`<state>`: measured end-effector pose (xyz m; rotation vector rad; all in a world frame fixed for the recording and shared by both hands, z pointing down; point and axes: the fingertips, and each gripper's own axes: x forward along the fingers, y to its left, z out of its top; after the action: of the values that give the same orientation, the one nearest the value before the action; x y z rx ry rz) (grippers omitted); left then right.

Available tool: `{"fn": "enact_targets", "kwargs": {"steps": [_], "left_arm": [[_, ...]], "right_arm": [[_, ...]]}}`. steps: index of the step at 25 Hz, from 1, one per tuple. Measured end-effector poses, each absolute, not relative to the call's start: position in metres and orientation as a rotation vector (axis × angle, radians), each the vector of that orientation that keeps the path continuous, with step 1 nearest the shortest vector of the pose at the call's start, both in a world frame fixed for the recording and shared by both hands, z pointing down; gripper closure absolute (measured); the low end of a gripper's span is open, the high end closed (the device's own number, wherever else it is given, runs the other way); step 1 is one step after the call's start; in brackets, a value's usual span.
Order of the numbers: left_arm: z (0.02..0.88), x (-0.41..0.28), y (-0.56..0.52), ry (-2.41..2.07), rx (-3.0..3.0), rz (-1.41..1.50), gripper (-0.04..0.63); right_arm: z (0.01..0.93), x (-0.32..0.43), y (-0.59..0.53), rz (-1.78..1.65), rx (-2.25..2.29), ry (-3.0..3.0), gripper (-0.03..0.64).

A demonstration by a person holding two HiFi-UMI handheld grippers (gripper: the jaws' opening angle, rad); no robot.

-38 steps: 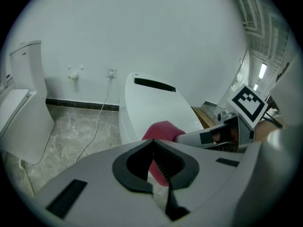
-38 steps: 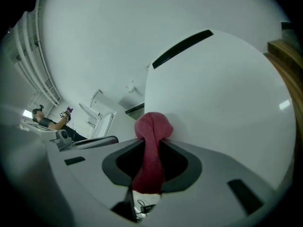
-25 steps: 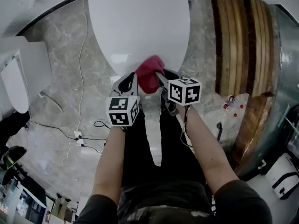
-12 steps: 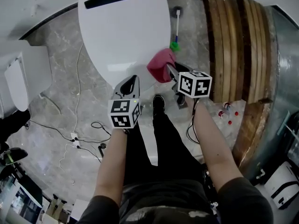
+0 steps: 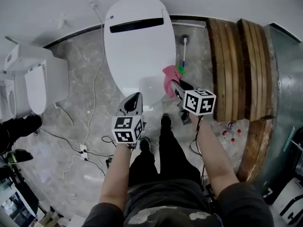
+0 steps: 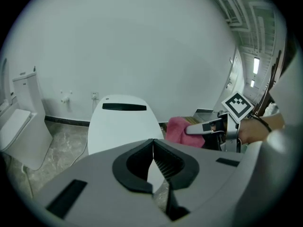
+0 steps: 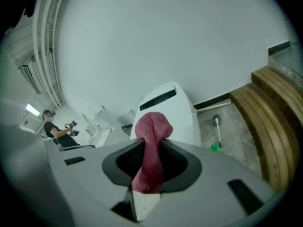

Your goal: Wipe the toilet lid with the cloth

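The white toilet lid [image 5: 136,46] lies closed ahead of me, with a dark slot near its back edge. My right gripper [image 5: 176,87] is shut on the red cloth [image 5: 170,77], which bunches past the jaws; it hangs off the lid's front right corner, above the floor. The right gripper view shows the cloth [image 7: 151,145] pinched between the jaws, with the lid [image 7: 165,110] beyond. My left gripper [image 5: 133,100] is shut and empty, raised in front of the lid's near edge. In the left gripper view the lid [image 6: 124,126] is ahead and the cloth [image 6: 182,131] to the right.
A toilet brush [image 5: 182,56] with a green base lies on the marble floor right of the toilet. Wooden slats [image 5: 239,65] stand at the right. A second white toilet [image 5: 40,82] sits at the left. Cables [image 5: 87,148] trail over the floor. My feet [image 5: 164,122] stand near the bowl.
Both grippers have risen and drawn back from the lid. The red cloth has come off the lid's front edge and now hangs to its right. The whole toilet has come into view.
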<state>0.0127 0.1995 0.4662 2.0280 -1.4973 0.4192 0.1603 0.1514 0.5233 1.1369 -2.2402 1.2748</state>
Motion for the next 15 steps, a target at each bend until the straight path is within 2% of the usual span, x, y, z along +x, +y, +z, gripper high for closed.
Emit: {"fn": "enact_targets", "kwargs": {"steps": [15], "left_arm": [[0.338, -0.015, 0.301, -1.463, 2.195, 0.222, 0.588]], "right_arm": [[0.374, 0.121, 0.254, 1.164, 1.254, -2.402, 0.531]]}}
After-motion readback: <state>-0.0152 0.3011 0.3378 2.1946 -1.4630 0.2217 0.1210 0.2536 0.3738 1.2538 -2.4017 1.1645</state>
